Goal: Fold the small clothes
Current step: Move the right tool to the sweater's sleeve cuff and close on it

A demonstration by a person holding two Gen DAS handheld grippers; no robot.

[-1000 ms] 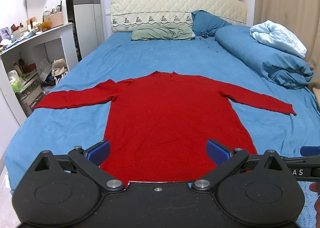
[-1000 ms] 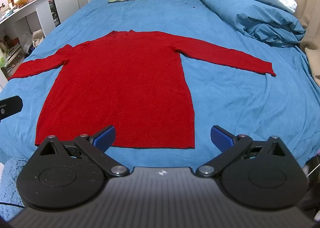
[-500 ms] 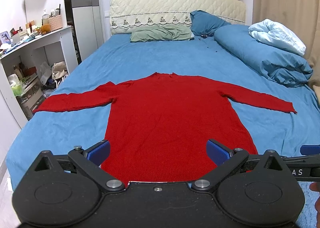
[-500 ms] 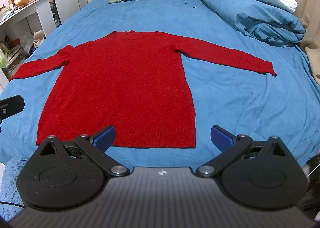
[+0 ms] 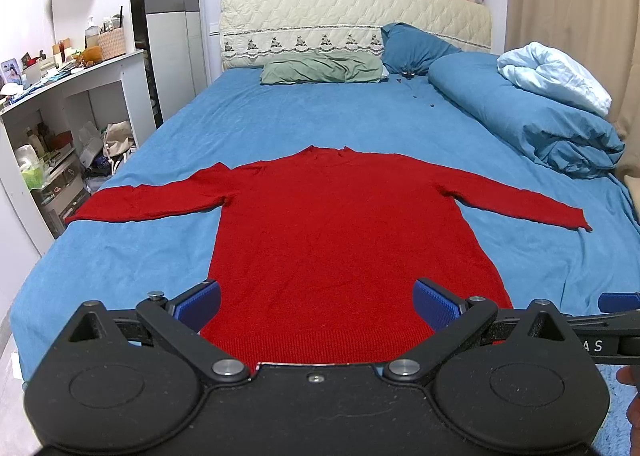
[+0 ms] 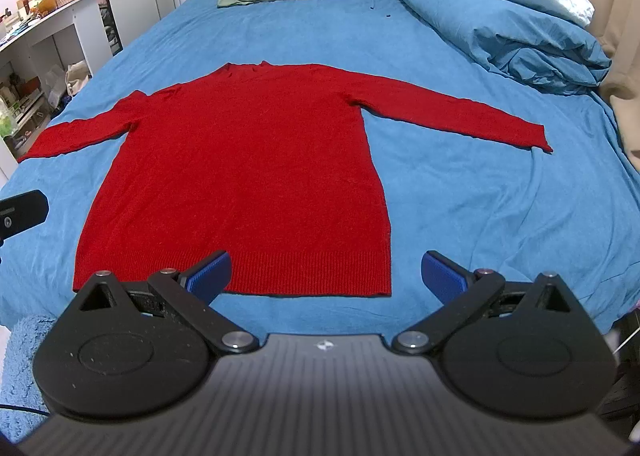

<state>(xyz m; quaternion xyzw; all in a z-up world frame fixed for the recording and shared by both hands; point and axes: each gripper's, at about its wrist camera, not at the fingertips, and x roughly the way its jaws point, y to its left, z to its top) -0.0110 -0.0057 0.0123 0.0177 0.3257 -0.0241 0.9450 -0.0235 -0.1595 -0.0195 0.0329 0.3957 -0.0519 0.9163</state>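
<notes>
A red long-sleeved sweater [image 5: 340,228] [image 6: 248,160] lies flat on the blue bed sheet [image 5: 304,116], both sleeves spread out sideways and the hem toward me. My left gripper [image 5: 316,302] hovers open above the hem, nothing between its blue pads. My right gripper [image 6: 326,274] is open too, held over the sweater's lower right hem corner and the sheet beside it. The right gripper's blue tip [image 5: 618,302] shows at the right edge of the left wrist view. A black part of the left gripper [image 6: 22,212] shows at the left edge of the right wrist view.
A rolled blue duvet [image 5: 528,120] with a pale quilt lies along the bed's right side. Green and blue pillows [image 5: 324,70] sit by the headboard, with plush toys on top. A white cluttered shelf unit [image 5: 68,112] stands left of the bed. A beige curtain hangs right.
Both grippers have drifted slightly back and up, so the sweater sits a little lower and farther in view. Jaws have stayed open.
</notes>
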